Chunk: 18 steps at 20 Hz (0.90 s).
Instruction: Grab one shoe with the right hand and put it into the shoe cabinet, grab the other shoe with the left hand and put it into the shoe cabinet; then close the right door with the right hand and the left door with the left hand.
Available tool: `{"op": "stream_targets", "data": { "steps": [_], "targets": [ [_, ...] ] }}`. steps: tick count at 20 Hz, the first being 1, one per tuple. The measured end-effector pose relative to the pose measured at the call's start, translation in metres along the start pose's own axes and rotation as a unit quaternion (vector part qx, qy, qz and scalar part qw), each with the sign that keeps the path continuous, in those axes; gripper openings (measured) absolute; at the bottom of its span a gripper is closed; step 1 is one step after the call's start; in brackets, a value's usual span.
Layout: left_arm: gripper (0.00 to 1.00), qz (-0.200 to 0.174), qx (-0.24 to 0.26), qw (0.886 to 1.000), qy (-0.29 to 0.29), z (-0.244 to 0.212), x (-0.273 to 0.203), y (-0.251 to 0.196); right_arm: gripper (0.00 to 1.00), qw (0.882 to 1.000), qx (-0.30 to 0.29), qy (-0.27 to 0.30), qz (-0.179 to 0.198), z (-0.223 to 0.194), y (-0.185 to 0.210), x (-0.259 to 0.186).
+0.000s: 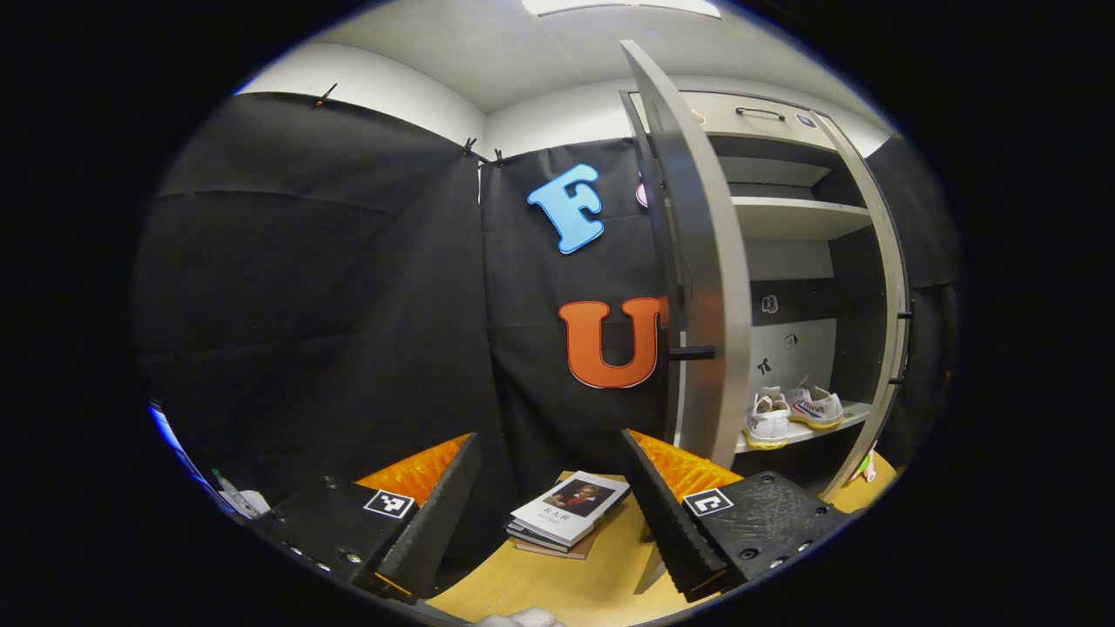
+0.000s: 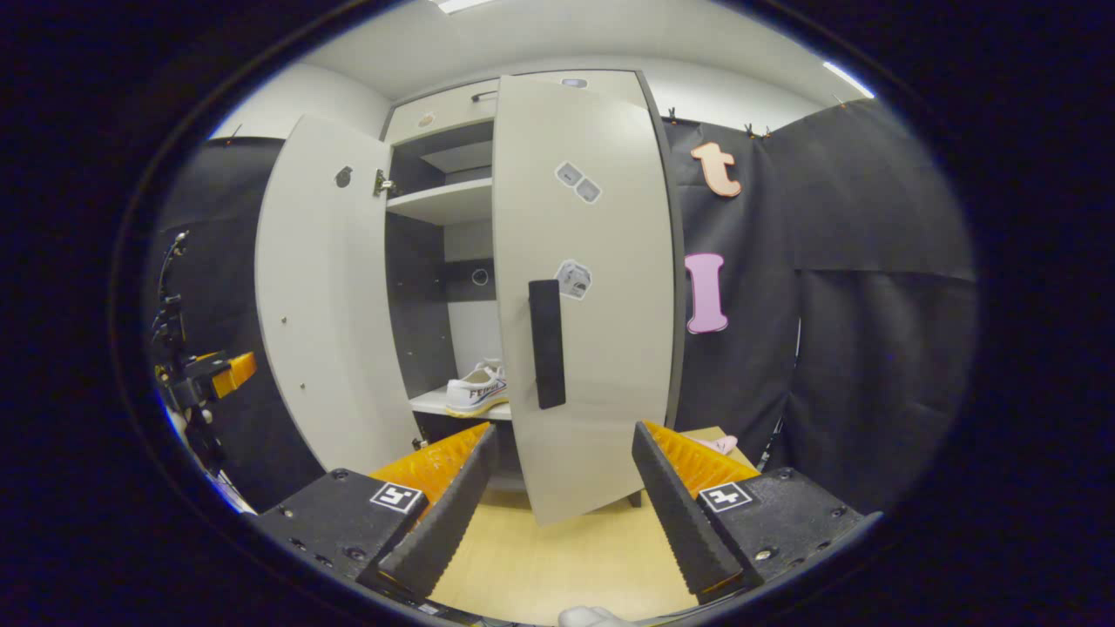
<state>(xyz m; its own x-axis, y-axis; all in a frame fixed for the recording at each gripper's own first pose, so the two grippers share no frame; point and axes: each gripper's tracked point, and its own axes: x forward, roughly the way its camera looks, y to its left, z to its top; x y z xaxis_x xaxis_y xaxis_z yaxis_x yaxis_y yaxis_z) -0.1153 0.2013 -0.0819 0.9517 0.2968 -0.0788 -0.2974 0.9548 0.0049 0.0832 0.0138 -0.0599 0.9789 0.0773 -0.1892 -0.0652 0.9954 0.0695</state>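
Two white shoes [image 1: 768, 421] [image 1: 816, 406] stand side by side on the cabinet's lower shelf [image 1: 836, 421]. In the right gripper view one shoe [image 2: 475, 390] shows through the gap between the doors. The left door [image 1: 697, 261] stands wide open, edge-on just ahead of my left gripper [image 1: 553, 496], which is open and holds nothing. The right door [image 2: 584, 305] is swung partly across the opening, with its dark handle [image 2: 546, 344] straight ahead of my right gripper [image 2: 566, 488], also open with nothing in it. The left gripper [image 2: 205, 374] shows far left beyond the open left door [image 2: 322, 296].
A small stack of books [image 1: 566, 514] lies on the wooden surface [image 1: 592, 583] just ahead of the left gripper. A pink item [image 2: 719, 444] lies near the cabinet's right side. Black cloth walls close in on both sides. Upper shelves [image 2: 444, 200] hold nothing I can see.
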Motion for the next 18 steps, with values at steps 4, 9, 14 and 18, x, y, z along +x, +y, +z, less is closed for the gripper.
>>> {"op": "stream_targets", "data": {
  "steps": [4,9,14,18],
  "targets": [
    [0.96,-0.039,-0.013,0.999,-0.001,-0.005,0.037,-0.015,1.0,1.0,0.002,0.008,-0.009,-0.011,0.009,-0.016],
    [0.85,-0.076,-0.016,0.997,-0.007,-0.006,0.04,-0.03,1.0,1.0,0.006,0.002,-0.014,-0.011,0.015,-0.027],
    [0.78,-0.088,-0.017,0.996,-0.005,-0.005,0.036,-0.046,0.99,1.0,0.001,-0.003,-0.004,-0.008,0.026,-0.024],
    [0.79,-0.118,-0.024,0.993,-0.006,-0.003,0.023,-0.082,1.0,1.0,-0.003,-0.007,0.006,-0.003,0.03,-0.021]
  ]
}}
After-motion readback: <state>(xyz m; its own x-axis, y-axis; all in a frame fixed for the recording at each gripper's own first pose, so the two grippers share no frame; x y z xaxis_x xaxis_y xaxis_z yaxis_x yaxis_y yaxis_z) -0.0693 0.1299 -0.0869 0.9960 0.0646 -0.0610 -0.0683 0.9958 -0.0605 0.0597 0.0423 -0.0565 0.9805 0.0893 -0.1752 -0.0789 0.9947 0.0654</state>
